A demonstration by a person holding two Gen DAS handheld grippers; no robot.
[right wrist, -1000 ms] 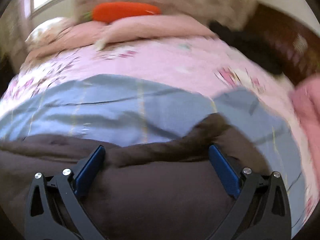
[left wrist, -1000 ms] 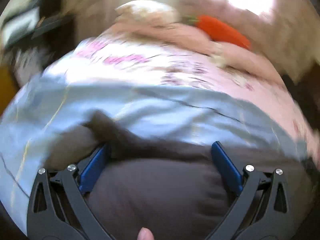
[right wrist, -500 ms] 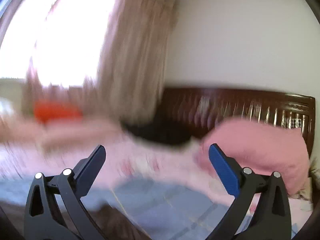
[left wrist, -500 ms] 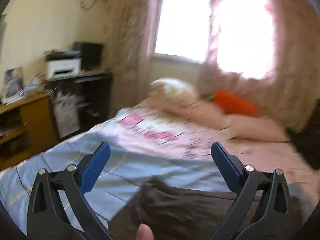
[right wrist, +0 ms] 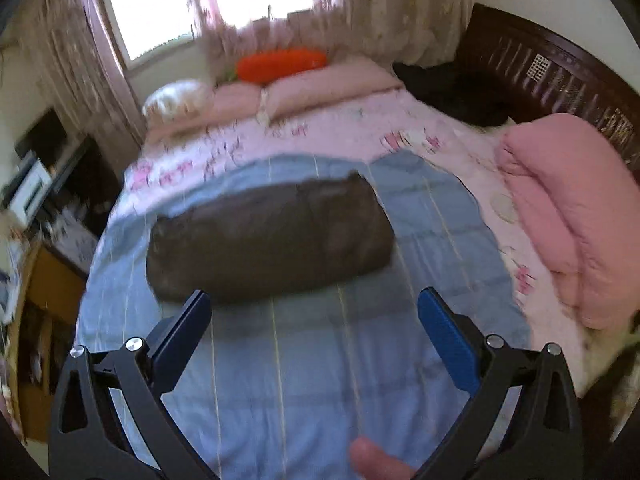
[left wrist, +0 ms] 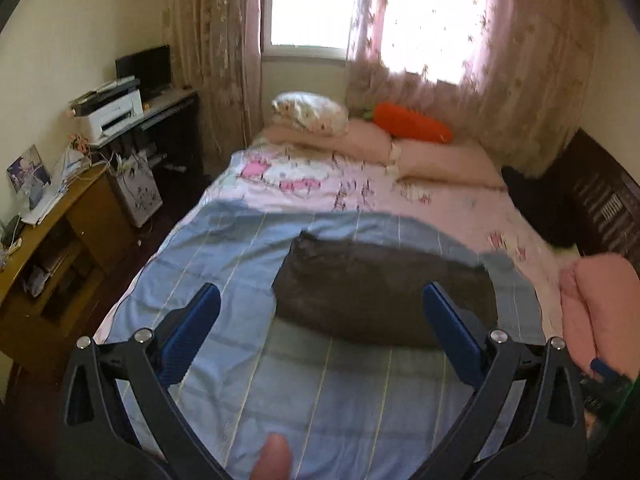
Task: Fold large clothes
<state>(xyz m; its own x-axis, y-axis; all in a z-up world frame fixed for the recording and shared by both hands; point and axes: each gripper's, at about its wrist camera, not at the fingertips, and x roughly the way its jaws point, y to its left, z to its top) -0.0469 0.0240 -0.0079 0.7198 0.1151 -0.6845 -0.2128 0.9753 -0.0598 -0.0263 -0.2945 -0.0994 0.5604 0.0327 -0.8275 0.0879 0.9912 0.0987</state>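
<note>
Left wrist view: my left gripper (left wrist: 320, 322) is spread wide, its blue-padded fingers (left wrist: 192, 334) holding nothing and hanging above the light blue striped sheet (left wrist: 340, 400). The folded dark brown garment (left wrist: 384, 296) lies flat on that sheet, ahead of my fingers and apart from them, shifted toward the right pad. Beyond the sheet, a pink patterned bedspread (left wrist: 360, 188) runs to a row of pink pillows (left wrist: 440, 158), with an orange carrot-shaped cushion (left wrist: 412, 124) resting on top of them below the curtained window (left wrist: 432, 20). A folded pink blanket (left wrist: 596, 308) sits at the bed's right edge. To the left, a white printer (left wrist: 110, 110) stands on a dark desk, and a wooden desk (left wrist: 60, 248) stands nearer. Right wrist view: my right gripper (right wrist: 314, 314) is likewise spread wide and empty, its fingers (right wrist: 448, 338) above the light blue striped sheet (right wrist: 320, 380). The folded dark brown garment (right wrist: 268, 240) lies crosswise ahead, its near edge just beyond the left pad, not touching it. The folded pink blanket (right wrist: 572, 216) lies to the right by the dark wooden headboard (right wrist: 552, 68); the orange carrot-shaped cushion (right wrist: 280, 64) rests on the pink pillows (right wrist: 320, 84).
</note>
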